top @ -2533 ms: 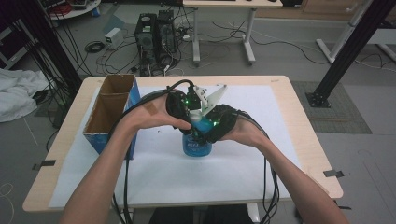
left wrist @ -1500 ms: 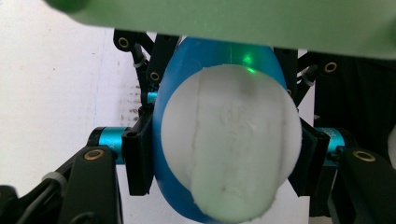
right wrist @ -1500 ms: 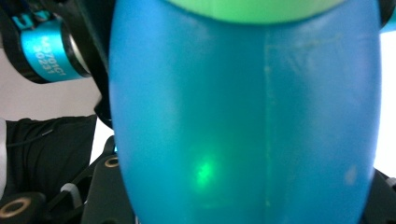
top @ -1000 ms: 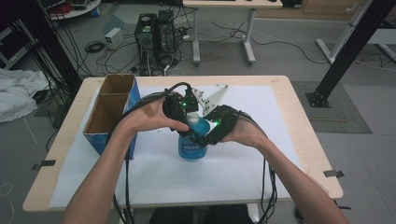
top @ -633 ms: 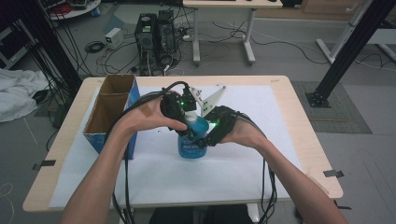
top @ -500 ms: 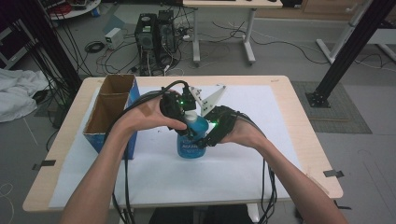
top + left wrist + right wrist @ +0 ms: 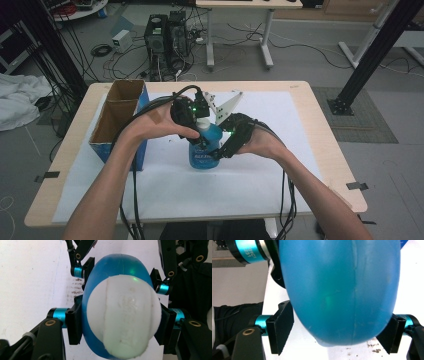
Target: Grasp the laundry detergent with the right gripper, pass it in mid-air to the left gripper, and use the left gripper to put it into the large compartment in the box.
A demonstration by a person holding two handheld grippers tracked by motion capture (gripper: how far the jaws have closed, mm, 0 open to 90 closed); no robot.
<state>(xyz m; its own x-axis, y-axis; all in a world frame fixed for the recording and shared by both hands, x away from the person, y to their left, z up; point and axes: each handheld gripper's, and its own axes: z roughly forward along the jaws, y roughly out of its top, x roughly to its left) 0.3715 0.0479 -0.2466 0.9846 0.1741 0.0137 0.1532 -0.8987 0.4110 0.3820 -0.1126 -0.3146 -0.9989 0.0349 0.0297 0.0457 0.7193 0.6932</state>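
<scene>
One blue bottle (image 7: 205, 146), one white cap (image 7: 122, 317), two tongs (image 7: 196, 116) (image 7: 226, 145), one cardboard box (image 7: 119, 116), one table (image 7: 310, 125).

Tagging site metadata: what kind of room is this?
Likely a robotics lab or workshop, not a home: a PC tower with loose cables on the floor, black frame legs, and a bare table for handling a blue bottle.

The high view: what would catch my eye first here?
A blue bottle with a white cap stands mid-table on the white sheet, gripped from both sides: the left tongs squeeze the cap, the right tongs its body. At the table's left stands an open cardboard box.
</scene>
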